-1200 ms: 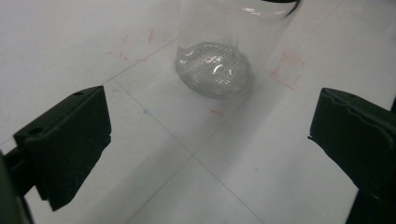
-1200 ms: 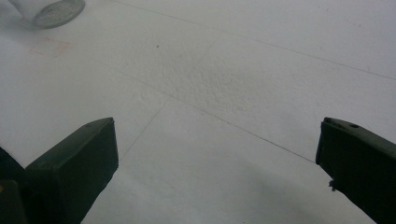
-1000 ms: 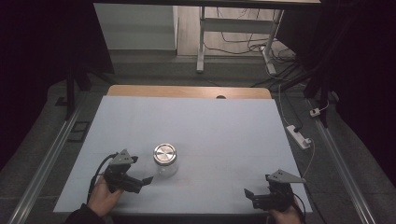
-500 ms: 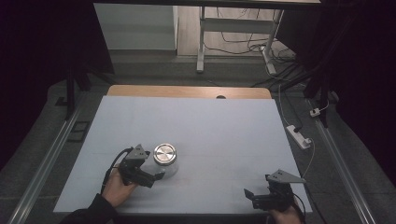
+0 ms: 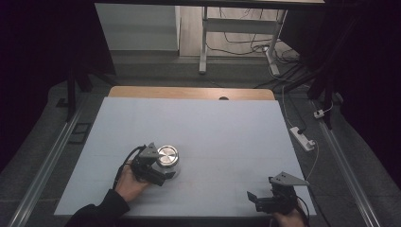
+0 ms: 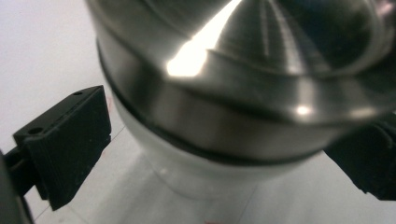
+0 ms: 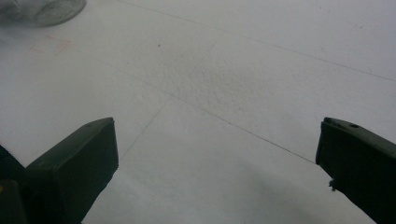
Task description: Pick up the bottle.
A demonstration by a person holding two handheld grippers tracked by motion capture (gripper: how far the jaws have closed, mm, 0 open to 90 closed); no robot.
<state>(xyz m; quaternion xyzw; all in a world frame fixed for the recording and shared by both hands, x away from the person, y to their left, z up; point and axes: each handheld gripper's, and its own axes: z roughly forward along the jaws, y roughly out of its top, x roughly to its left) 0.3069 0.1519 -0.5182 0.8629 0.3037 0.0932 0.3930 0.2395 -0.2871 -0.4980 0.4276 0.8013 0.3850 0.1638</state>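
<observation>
The jar (image 5: 168, 161), clear glassy body under a brushed steel lid (image 6: 243, 93), stands on the desk (image 5: 213, 132). It looks rigid, slick and breakable, so gripping the body below the lid seems safest. The left claw (image 5: 163, 171) straddles it, spread. Well right of the jar, the right claw (image 5: 257, 201) gapes, holding nothing.

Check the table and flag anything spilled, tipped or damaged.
Nothing stands out. The jar stands upright with its metal lid on, between the left gripper's open jaws. The right gripper is open over bare table.
</observation>
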